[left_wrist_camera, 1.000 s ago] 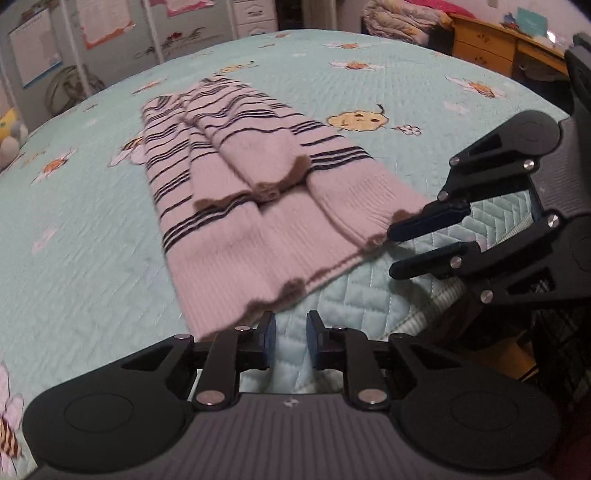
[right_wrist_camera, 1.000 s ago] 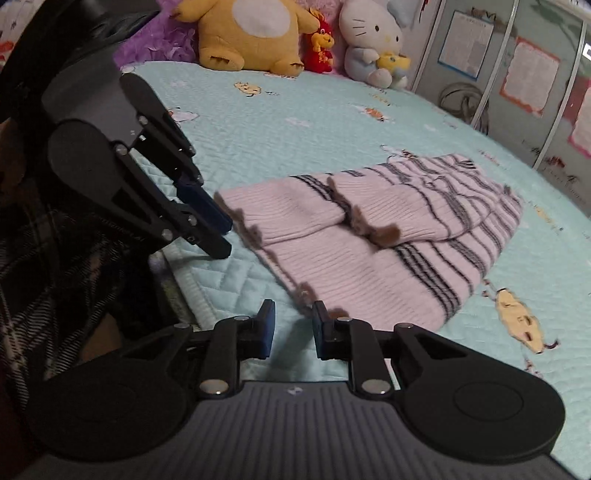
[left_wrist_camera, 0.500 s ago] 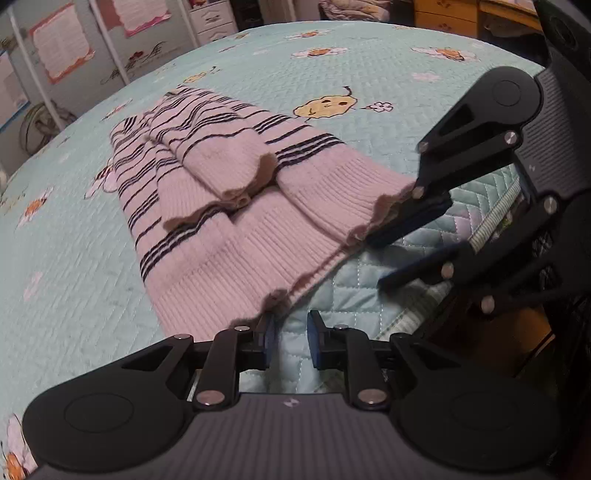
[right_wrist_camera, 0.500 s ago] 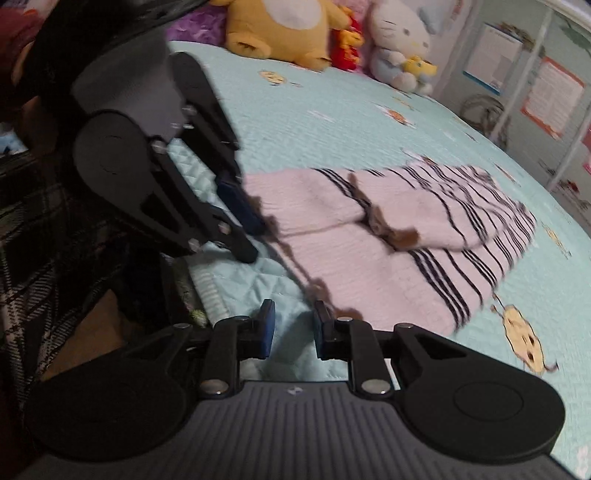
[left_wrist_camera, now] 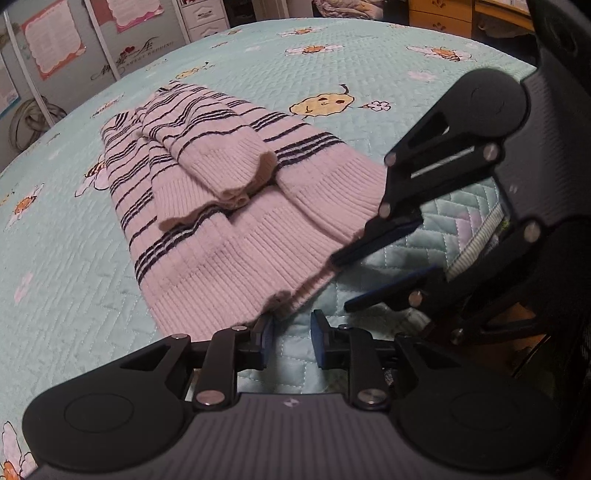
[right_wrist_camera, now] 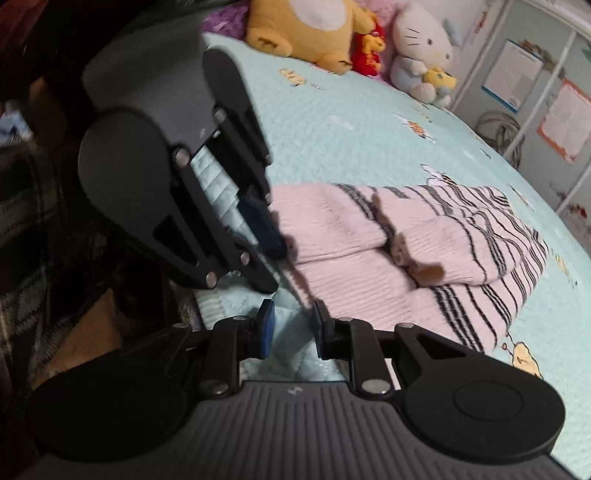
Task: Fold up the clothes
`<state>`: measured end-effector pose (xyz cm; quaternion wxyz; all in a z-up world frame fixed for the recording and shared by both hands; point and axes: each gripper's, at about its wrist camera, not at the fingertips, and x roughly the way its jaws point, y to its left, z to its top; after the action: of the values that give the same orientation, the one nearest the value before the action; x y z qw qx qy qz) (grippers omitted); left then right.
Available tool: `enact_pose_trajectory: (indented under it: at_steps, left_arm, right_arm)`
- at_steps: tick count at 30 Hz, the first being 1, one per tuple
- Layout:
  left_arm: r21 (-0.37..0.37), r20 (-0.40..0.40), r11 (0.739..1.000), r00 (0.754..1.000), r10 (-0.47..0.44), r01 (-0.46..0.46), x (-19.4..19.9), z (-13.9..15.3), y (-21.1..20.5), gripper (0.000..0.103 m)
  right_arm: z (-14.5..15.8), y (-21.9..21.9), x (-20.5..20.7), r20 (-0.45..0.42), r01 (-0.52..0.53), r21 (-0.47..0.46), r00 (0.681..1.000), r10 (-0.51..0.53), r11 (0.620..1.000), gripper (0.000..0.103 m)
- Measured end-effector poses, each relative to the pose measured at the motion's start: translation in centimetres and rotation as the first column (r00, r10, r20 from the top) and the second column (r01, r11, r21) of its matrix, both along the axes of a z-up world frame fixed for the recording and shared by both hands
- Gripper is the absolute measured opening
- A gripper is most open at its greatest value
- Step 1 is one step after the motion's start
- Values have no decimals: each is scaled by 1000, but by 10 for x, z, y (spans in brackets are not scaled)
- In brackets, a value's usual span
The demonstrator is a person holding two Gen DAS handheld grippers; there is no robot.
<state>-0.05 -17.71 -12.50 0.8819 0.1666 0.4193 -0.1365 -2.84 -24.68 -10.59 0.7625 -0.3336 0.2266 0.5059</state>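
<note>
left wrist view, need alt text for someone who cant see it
A pink ribbed knit sweater with dark stripes lies on a mint quilted bedspread, sleeves folded in over its body. The left gripper sits at the near hem, jaws open, nothing between them. The right gripper reaches the hem's right corner, also open.

Pale pink sweater [left_wrist_camera: 236,236] with navy stripes, mint quilt [left_wrist_camera: 74,295] with seemingly bee prints, yellow plush [right_wrist_camera: 306,29]
</note>
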Motion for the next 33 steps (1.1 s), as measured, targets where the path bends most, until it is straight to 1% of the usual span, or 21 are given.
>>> enact_pose_trajectory:
  at_steps: [3,5,7,10,14,19,22,26,29,33]
  left_arm:
    - [15,18,1000,1000,-3,3,-3,1,-3,25]
    - [35,42,999,999,-11,10,-7,2,-7,25]
    - [54,60,998,998,-18,15,-10,1,-9,26]
    - [51,75,999,997,-9,5,-13,2,-8,26]
    - [55,85,998,996,-6,1,-13,3,-8,28]
    - [23,95,1000,995,18,-20,-12,8,-3,28]
    - [-20,85,999,995,42,-41,-9,11,4,28]
    - [-6,77,999,996,50,-50,-4,9,7,28]
    - [-3,78,999,996,51,-50,-4,10,6,29]
    - [26,83,999,996,41,-43,-5,10,3,30]
  right_arm:
    - [4,-4,5,-2,20,21,1000,-19,1000,22]
    - [2,-5,5,31,27,14,999,-28,1000,22]
    - [1,-7,4,42,25,11,999,-25,1000,23]
    - [-5,-8,0,100,29,-24,995,-26,999,23]
    - [-3,-12,-3,119,30,-29,993,-26,999,23]
    - [1,-16,2,104,45,-5,994,-44,999,23]
    - [3,-16,7,89,62,12,994,-62,998,23]
    - [4,-16,11,71,79,31,994,-81,996,24]
    - [0,-12,12,87,77,12,993,-78,997,24]
    - [-2,-10,12,97,80,5,992,-80,997,24]
